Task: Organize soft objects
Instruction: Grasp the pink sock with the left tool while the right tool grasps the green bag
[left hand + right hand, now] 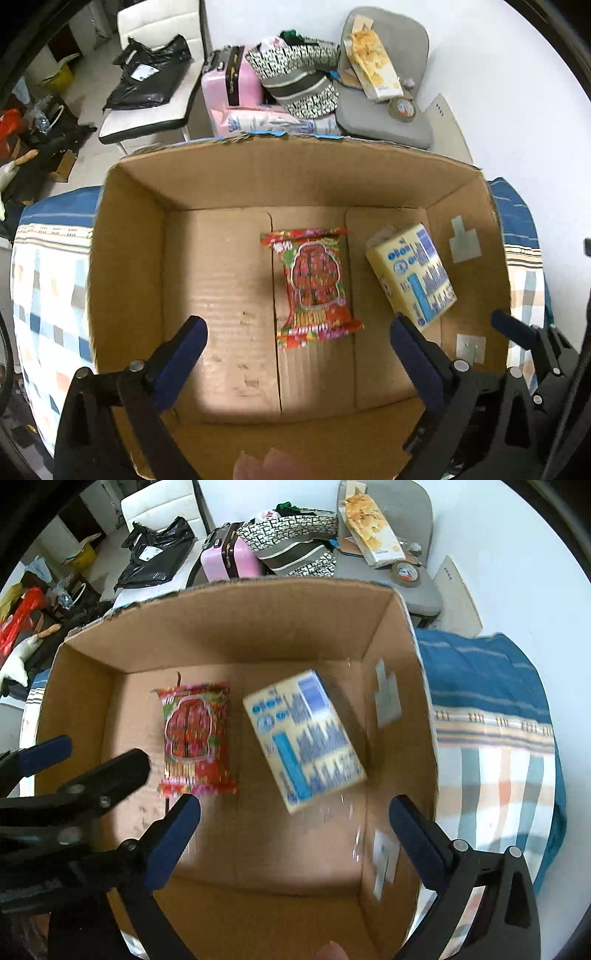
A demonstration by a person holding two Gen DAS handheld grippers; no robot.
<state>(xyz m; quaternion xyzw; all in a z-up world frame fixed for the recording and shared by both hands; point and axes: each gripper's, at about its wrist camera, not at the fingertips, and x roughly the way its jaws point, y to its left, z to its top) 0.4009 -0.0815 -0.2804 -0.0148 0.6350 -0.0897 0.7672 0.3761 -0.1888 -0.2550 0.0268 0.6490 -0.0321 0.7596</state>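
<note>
An open cardboard box stands on a bed; it also shows in the right wrist view. On its floor lie a red snack packet and a pale yellow and blue tissue pack. In the right wrist view the packet lies left of the tissue pack, which looks blurred and tilted. My left gripper is open and empty above the box, just near of the packet. My right gripper is open and empty above the box's right half, near the tissue pack. The left gripper's fingers show at the left of that view.
The box sits on a checked and blue bedspread. Behind it are a pink suitcase, a patterned bag, a grey chair holding a snack box and tape roll, and a white chair with a black bag.
</note>
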